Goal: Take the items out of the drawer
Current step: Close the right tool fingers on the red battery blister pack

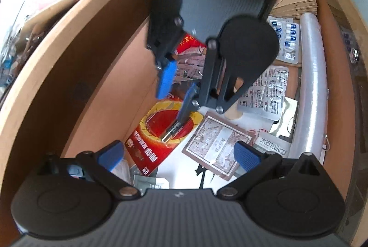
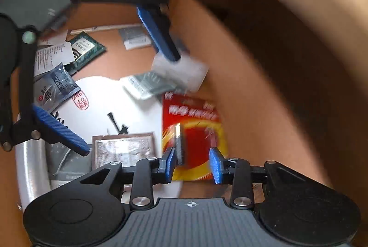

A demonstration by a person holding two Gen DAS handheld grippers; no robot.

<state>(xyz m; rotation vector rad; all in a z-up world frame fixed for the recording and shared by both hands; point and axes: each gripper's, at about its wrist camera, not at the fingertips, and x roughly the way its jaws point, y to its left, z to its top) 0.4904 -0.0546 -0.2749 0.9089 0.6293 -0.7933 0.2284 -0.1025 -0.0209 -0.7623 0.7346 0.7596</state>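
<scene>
While the red battery pack (image 2: 194, 129) lies in the drawer (image 1: 96, 77), right gripper (image 2: 192, 165) parted above it, left gripper (image 1: 178, 156) wide.

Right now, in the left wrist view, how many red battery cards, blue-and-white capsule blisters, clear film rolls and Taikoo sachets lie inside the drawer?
Red battery card: 1
Blue-and-white capsule blister: 1
Clear film roll: 1
Taikoo sachet: 1
Total: 4

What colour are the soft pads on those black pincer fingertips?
Blue, with a fine ribbed texture. The ribbed blue pads of the left gripper show best in the right wrist view.
</scene>
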